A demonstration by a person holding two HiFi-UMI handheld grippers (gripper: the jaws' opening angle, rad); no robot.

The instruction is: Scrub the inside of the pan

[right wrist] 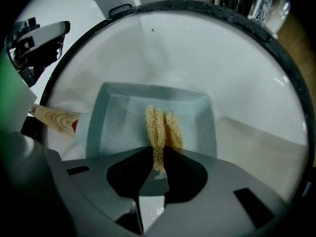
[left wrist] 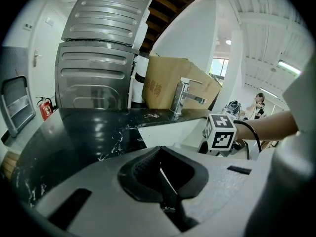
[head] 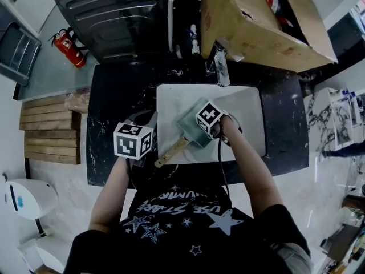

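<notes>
**Square pan in the sink with a scrubber pressed into it**
At the centre of the head view, the grey pan (head: 191,124) lies in the white sink (head: 171,99), below the faucet (head: 221,67). Its wooden handle (head: 171,152) points toward the lower left. The right gripper (right wrist: 157,164) is clenched on a yellow scrubbing sponge (right wrist: 158,127), whose free end rests on the pan's inner floor at mid-frame of the right gripper view. The left gripper (left wrist: 168,191) sits at the lower left over the dark marbled countertop (head: 114,96), just beside the handle's end. Its jaws are drawn together with nothing between them. A cardboard box (head: 251,21) fills the upper right.
</notes>
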